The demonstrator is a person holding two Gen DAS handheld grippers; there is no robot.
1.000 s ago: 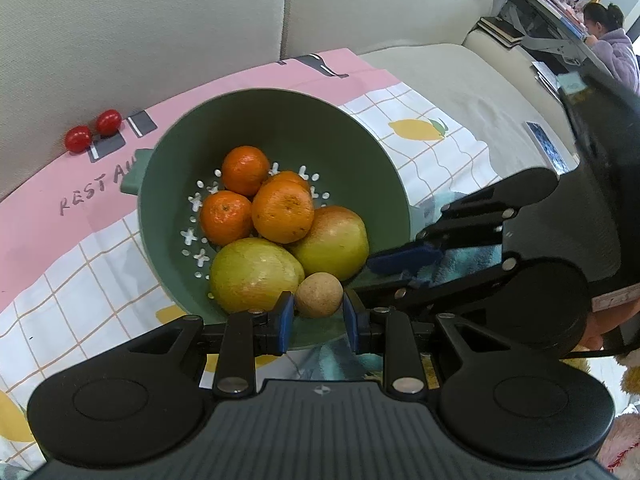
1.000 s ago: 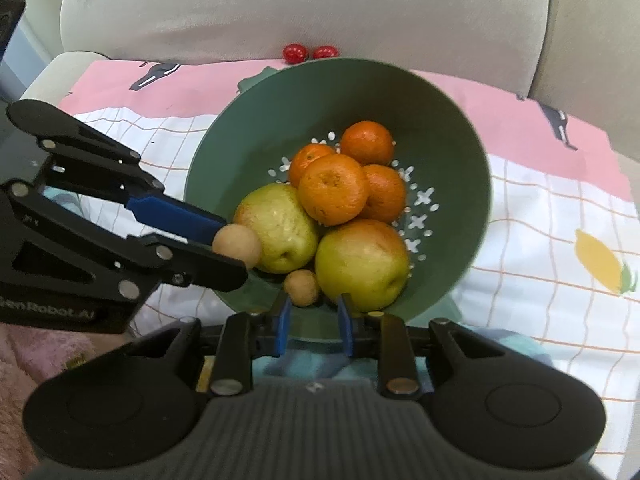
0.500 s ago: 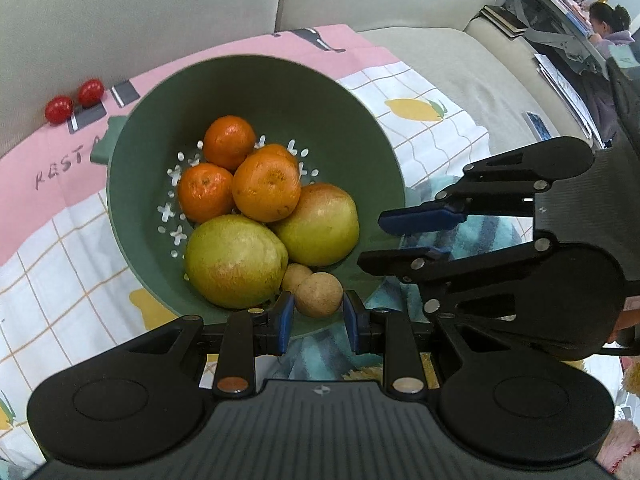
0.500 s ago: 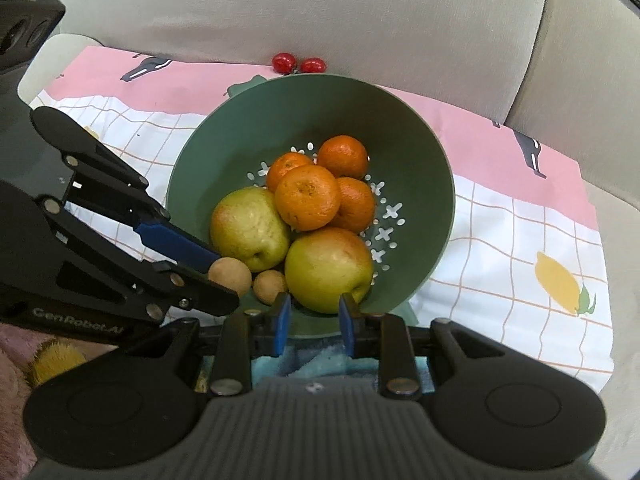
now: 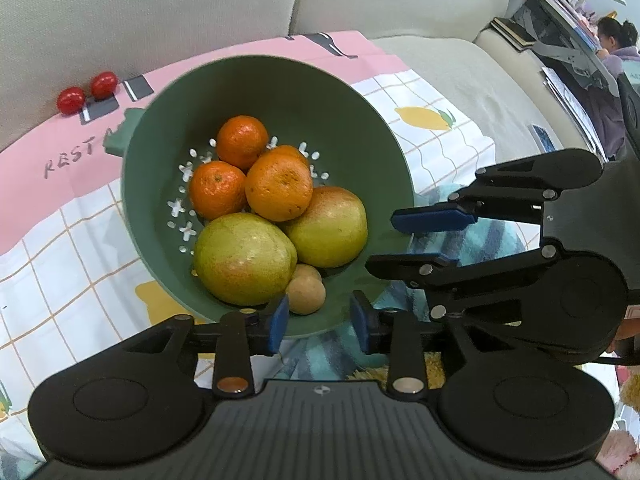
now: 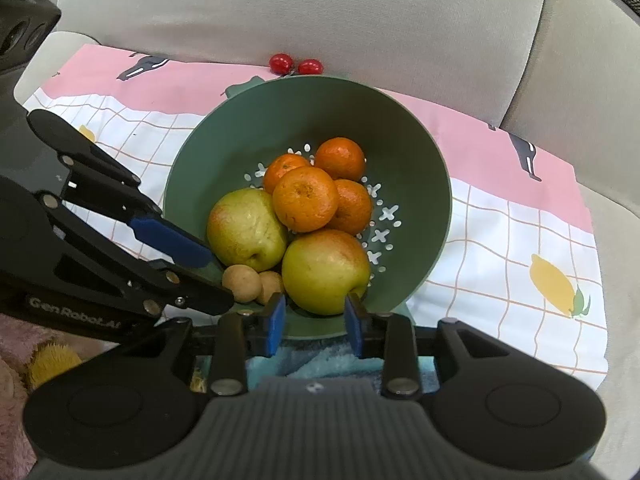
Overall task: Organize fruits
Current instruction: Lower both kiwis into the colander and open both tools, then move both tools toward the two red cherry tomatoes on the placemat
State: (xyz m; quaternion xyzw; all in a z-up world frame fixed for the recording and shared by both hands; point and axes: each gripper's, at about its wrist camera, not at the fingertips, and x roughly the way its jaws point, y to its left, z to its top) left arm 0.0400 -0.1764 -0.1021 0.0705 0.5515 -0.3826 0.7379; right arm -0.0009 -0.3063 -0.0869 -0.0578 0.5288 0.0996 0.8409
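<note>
At the bottom centre of the left wrist view, the left tool [image 5: 319,318] is opening, its blue pads parting with nothing pressed between them; a small tan round fruit [image 5: 306,296] lies just beyond, inside the near rim of the green colander [image 5: 264,72]. In the right wrist view the right tool [image 6: 314,318] is opening too, empty, over that same near rim. A second small tan fruit [image 6: 271,286] sits beside the first. Further in lie two yellow-green apples [image 5: 244,258] and a pile of oranges [image 5: 278,186]. Two red cherry tomatoes [image 5: 86,90] wait at the upper left on the patterned cloth [image 5: 52,264], against the sofa back [image 5: 160,4]. The release looks complete; both tools should lift straight up, clear of the rim, before reaching for the tomatoes.
</note>
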